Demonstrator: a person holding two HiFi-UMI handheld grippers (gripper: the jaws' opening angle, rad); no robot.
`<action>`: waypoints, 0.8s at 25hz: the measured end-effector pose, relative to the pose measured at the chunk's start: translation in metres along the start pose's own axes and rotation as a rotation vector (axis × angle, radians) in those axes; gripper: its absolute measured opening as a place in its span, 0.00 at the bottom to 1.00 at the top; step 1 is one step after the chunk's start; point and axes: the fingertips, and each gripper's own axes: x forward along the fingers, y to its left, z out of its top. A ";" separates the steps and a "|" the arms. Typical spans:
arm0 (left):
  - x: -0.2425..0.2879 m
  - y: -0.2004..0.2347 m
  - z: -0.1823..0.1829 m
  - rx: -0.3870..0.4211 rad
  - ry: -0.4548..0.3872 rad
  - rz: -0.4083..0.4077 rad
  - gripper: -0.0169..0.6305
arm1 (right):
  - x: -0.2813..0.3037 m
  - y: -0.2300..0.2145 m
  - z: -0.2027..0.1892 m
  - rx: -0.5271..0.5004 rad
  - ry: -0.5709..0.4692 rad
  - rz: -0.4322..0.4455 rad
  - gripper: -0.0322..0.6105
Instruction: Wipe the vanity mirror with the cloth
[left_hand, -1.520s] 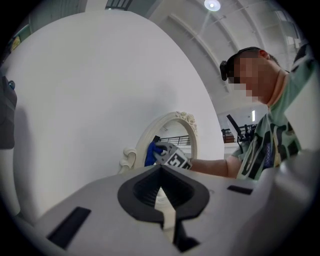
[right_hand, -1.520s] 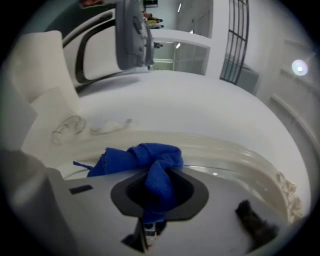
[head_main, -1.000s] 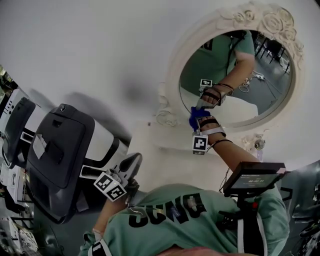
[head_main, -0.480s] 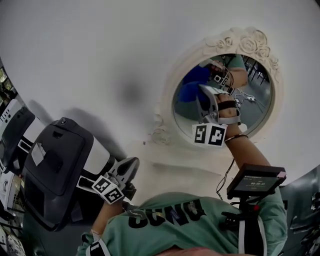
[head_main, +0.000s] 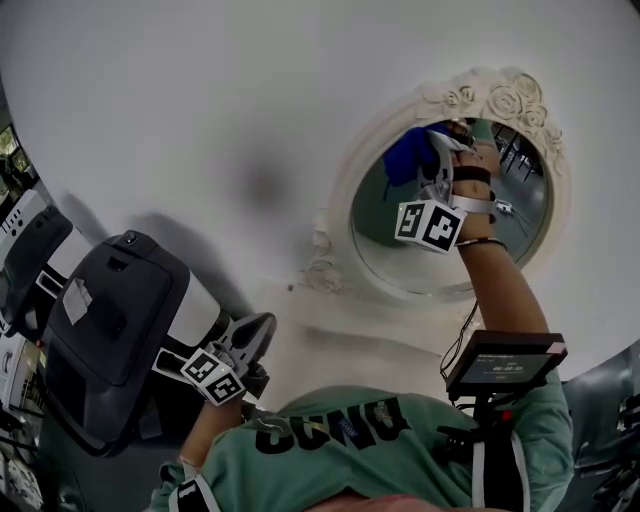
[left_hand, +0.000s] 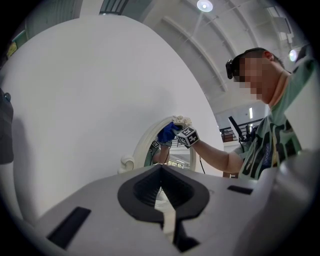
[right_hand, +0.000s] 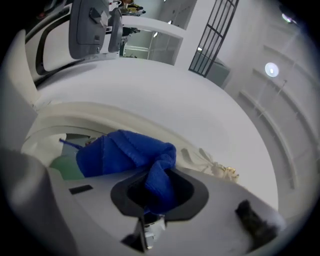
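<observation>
At the top of the oval mirror (head_main: 400, 255), just under its ornate frame, the right tongs (head_main: 434, 152) are clamped on a blue cloth (head_main: 407, 158) pressed to the glass. The left tongs (head_main: 263, 325), closed and empty, hang low beside a black-and-white machine (head_main: 110, 320).

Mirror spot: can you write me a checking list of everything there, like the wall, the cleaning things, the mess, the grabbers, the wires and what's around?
Surface: white wall; the mirror is on it.
Job's things: oval vanity mirror with an ornate white frame; blue cloth pressed on the upper part of its glass.
Clutter: grey-and-white machine at the lower left.
Grippers: right gripper, jaws shut on the cloth; left gripper, jaws together, nothing in them, held low.
Cables: thin dark cable from the right forearm down towards a small screen.
Surroundings: ceiling lamp; black railing.
</observation>
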 end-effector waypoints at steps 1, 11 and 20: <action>0.000 0.000 0.000 0.000 0.000 0.000 0.04 | 0.002 0.001 0.000 -0.003 0.004 -0.004 0.13; 0.020 -0.005 0.000 0.008 0.014 -0.037 0.04 | 0.006 0.002 0.003 -0.039 0.005 -0.021 0.13; 0.011 -0.009 -0.024 -0.037 0.086 0.001 0.04 | -0.055 0.196 -0.005 -0.111 -0.033 0.251 0.13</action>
